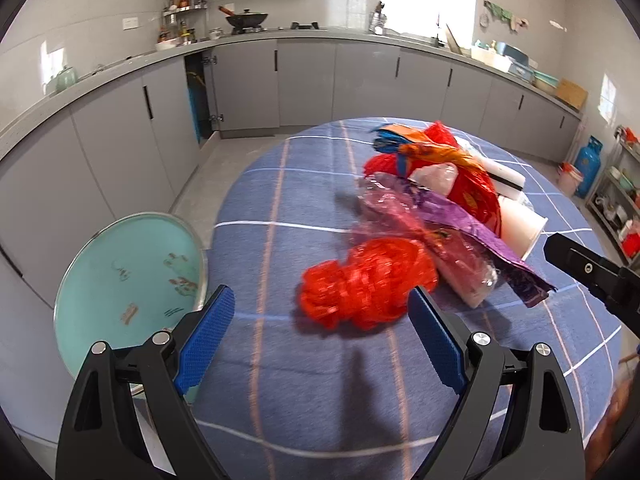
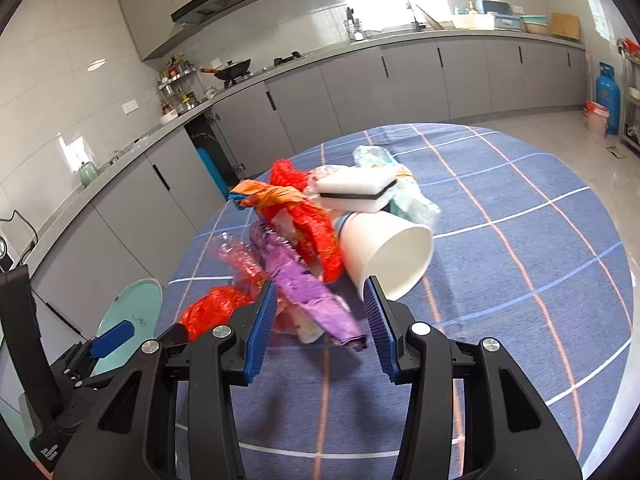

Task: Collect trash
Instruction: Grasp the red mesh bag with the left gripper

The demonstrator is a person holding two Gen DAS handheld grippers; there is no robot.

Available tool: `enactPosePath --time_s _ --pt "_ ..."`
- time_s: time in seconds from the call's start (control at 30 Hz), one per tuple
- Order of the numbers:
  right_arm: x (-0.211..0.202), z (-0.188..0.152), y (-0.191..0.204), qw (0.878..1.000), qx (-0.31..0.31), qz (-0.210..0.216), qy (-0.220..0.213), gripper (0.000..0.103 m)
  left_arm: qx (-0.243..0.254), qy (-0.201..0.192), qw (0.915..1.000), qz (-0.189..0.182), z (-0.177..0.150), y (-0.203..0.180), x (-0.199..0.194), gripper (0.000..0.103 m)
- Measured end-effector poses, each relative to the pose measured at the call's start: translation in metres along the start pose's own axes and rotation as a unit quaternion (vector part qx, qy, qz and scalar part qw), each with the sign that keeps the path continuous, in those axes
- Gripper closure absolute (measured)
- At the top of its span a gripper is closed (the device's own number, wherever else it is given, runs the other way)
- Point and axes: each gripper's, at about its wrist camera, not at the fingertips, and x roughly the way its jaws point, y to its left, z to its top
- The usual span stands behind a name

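We see a round table w/ a blue plaid cloth, trash piled toward its middle. Our left gripper is spread wide, empty, just short of a crumpled red mesh bag at the pile's near edge. Our right gripper is also spread, empty, its fingers either side of a purple wrapper, beside a tipped white paper cup. Best approach, we judge: lower till pads bracket the soft item, close slowly, lift w/o dragging neighbours.
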Motion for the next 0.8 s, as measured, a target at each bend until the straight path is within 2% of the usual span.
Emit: enactPosePath --time_s 0.23,0.4,0.63,0.8 --pt "-0.001 0.007 -0.013 1.0 0.005 -0.006 -0.005 0.057 0.014 0.009 0.9998 -0.008 0.006 -0.02 0.018 0.017" --pt "0.001 0.012 -0.018 1.0 0.008 -0.007 -0.006 0.057 0.024 0.018 0.9995 -0.005 0.006 -0.029 0.028 0.022" --pt "0.006 0.018 -0.019 1.0 0.004 -0.001 -0.004 0.057 0.031 0.031 0.999 -0.005 0.007 -0.037 0.038 0.029" --pt "0.011 0.022 -0.017 1.0 0.003 0.004 0.0 0.058 0.034 0.038 0.9987 -0.008 0.008 -0.041 0.043 0.039"
